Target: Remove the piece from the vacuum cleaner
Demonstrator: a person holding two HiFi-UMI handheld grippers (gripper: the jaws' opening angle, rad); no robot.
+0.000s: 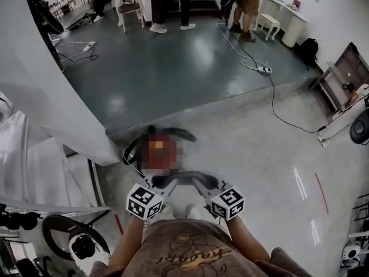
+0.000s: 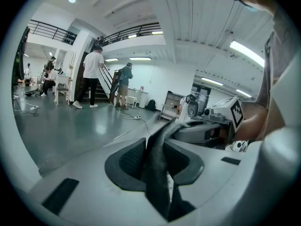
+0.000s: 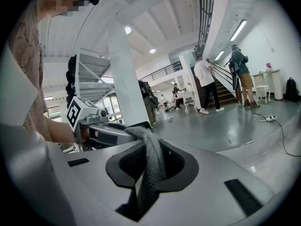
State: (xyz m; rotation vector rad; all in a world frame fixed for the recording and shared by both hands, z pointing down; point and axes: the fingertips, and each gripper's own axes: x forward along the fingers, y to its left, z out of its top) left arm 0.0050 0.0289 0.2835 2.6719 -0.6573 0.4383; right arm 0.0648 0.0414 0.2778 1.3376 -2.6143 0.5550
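A grey mesh strip (image 1: 185, 176) hangs stretched between my two grippers at waist height. My left gripper (image 1: 170, 182) is shut on one end of the mesh strip (image 2: 157, 168), which runs up out of its jaws toward the right gripper (image 2: 207, 131). My right gripper (image 1: 202, 182) is shut on the other end of the strip (image 3: 150, 166), with the left gripper (image 3: 101, 134) close by. Past the grippers, on the pale floor, lies a dark rounded machine (image 1: 180, 135); a mosaic patch covers most of it.
A white column base (image 1: 69, 114) stands to the left. Round dark-and-white equipment (image 1: 83, 244) sits at the lower left. A cable with a power strip (image 1: 264, 69) runs across the dark floor. Several people stand by the far stairs (image 1: 173, 4). Shelving (image 1: 346, 74) lines the right side.
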